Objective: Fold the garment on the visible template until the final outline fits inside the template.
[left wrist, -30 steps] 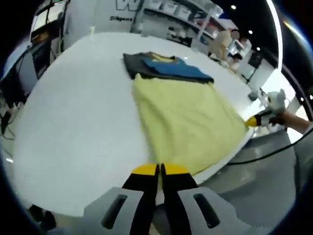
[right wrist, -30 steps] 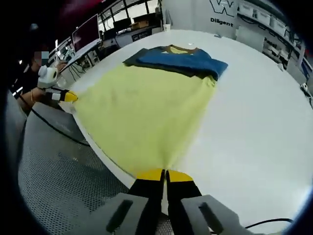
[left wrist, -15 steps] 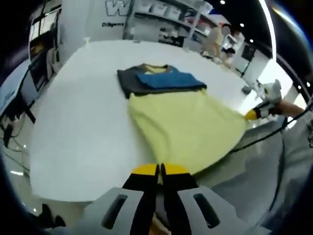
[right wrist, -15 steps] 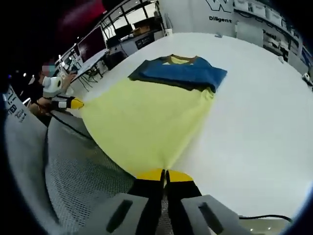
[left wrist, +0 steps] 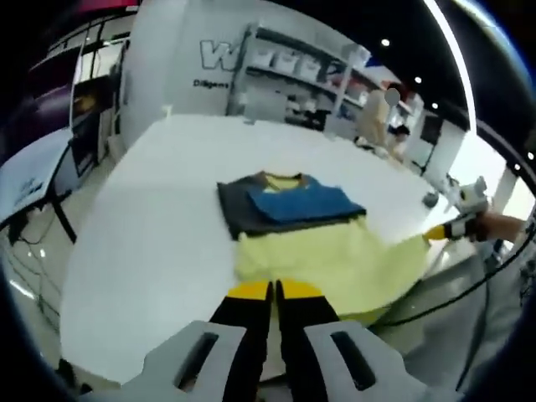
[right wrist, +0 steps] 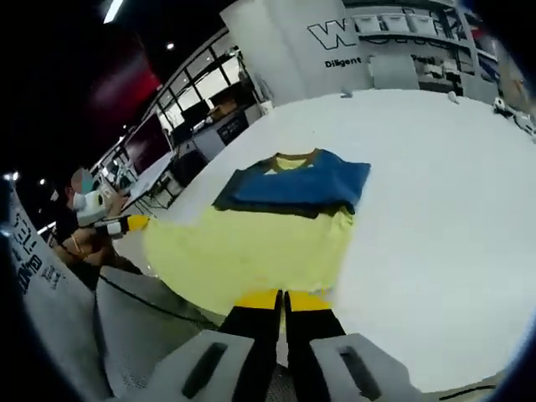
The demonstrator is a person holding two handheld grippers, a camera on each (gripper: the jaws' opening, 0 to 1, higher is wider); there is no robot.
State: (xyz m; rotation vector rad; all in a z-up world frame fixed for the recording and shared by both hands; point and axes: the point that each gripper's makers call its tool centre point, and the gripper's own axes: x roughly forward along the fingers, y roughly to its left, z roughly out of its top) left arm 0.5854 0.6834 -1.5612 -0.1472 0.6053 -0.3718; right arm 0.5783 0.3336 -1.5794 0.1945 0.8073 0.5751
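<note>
Both grippers, left gripper (left wrist: pixel 274 291) and right gripper (right wrist: pixel 283 299), clamp the yellow hem (left wrist: pixel 335 264) (jaws closed on cloth); the blue-and-grey folded top (left wrist: pixel 289 203) lies straight ahead.

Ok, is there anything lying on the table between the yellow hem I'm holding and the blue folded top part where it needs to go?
Nothing visible. Both the left gripper and the right gripper are shut on the yellow garment's hem, and its bare yellow fabric runs straight to the folded blue part. The white table beside it carries no obstacle along that path.
</note>
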